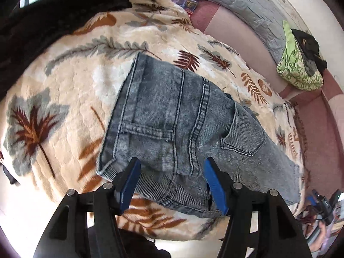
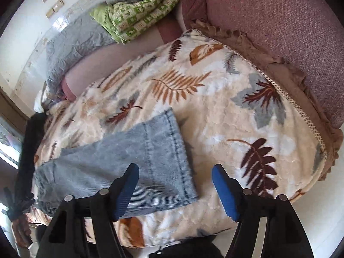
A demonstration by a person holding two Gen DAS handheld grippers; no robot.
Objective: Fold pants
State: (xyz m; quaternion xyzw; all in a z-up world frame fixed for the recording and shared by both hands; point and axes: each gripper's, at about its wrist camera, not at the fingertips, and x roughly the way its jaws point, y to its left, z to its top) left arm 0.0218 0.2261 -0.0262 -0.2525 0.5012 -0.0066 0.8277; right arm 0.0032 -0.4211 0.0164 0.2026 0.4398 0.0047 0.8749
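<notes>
Inspector: Pants (image 1: 172, 124) lie on the leaf-print blanket (image 1: 71, 81), seat upward, legs seemingly stacked; the lengthwise fold looks done.

Clerk: Outstanding?

Inspector: Cross folds. Left gripper (image 1: 172, 187) fingers spread wide at the waistband, right gripper (image 2: 176, 191) fingers wide at the hem (image 2: 178, 150), holding nothing.

My pants (image 1: 172, 116) are faded, ribbed denim; the leaf-print blanket (image 1: 71, 81) is plush fleece; my fingers (image 1: 216, 186) look matt blue.

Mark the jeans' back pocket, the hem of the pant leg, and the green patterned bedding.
back pocket (image 1: 245, 133), left wrist view, middle of the pocket panel
hem (image 2: 178, 148), right wrist view, stitched leg edge
green patterned bedding (image 2: 139, 17), right wrist view, folded top
</notes>
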